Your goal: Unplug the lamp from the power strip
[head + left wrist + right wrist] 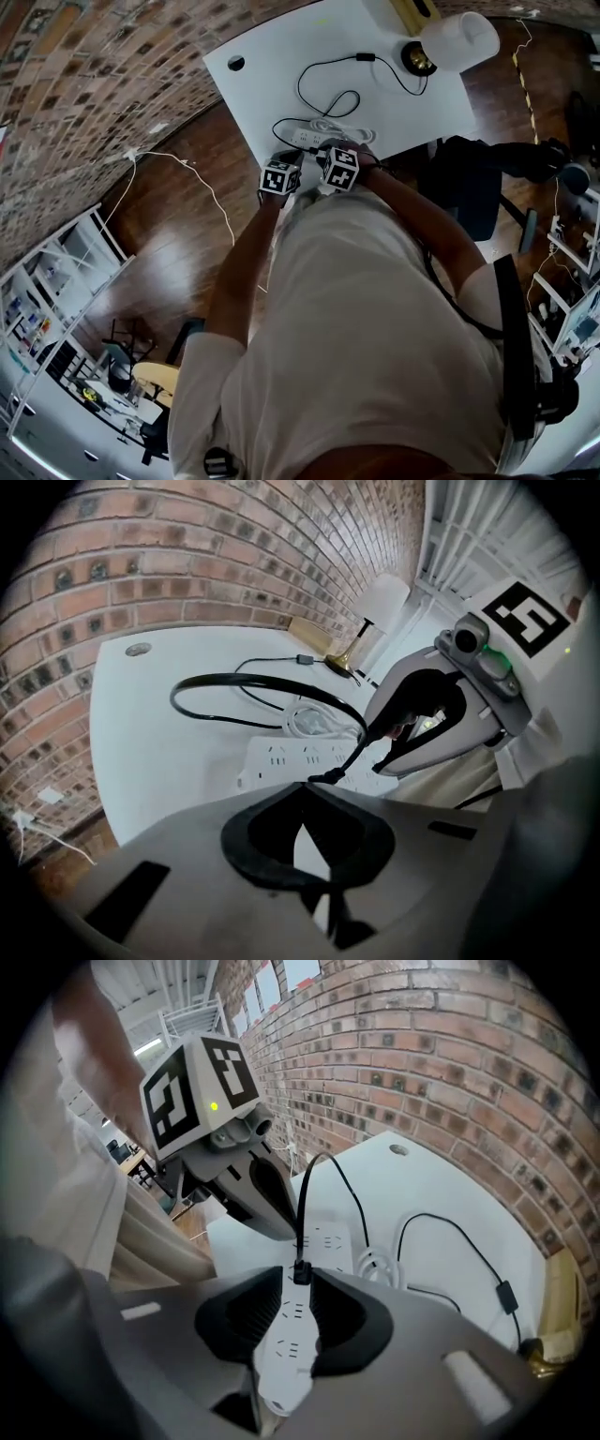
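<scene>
The black plug (300, 1271) of the lamp (457, 42) sits in the white power strip (326, 1239) at the bench's (281, 56) near edge, right between the tips of the right tool (298, 1283). That tool's jaws stand apart astride the strip's long axis, not clearly pinching the plug. The left tool (302, 787), closed and empty, hovers just left over the strip, so I judge the right better placed to pull upward.

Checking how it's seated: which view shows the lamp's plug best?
Right gripper view: the plug sits in the power strip, centred and close. Left gripper view shows it smaller, from the side. In the head view it cannot be made out.
</scene>
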A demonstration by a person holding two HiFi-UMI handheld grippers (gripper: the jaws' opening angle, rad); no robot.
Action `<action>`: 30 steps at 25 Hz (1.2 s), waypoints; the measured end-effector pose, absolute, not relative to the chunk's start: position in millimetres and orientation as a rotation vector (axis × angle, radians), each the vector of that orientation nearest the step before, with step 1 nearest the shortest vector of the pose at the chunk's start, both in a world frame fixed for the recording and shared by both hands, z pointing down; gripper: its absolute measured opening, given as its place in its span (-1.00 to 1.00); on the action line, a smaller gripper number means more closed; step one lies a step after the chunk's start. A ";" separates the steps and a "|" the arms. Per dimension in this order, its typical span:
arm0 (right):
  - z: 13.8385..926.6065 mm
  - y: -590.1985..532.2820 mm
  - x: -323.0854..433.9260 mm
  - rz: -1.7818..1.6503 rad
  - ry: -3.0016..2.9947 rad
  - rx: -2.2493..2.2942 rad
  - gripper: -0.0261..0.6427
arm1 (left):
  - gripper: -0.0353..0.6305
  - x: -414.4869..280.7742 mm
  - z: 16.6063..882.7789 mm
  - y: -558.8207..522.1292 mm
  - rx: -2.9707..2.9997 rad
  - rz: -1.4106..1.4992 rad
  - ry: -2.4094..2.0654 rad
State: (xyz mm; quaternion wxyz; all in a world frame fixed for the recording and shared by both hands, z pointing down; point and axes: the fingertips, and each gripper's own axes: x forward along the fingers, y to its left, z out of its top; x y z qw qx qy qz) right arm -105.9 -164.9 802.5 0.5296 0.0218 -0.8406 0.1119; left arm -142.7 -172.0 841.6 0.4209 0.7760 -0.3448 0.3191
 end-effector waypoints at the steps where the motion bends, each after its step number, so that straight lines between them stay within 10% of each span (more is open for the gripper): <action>1: 803.2 -165.4 -107.4 0.269 -2.009 0.059 -0.65 | -0.88 -140.3 842.2 -172.9 1.958 0.815 -0.848; 30: 815.3 -171.7 -120.4 0.316 -2.003 0.124 -0.84 | -0.91 -137.2 864.5 -191.6 2.378 1.259 -0.796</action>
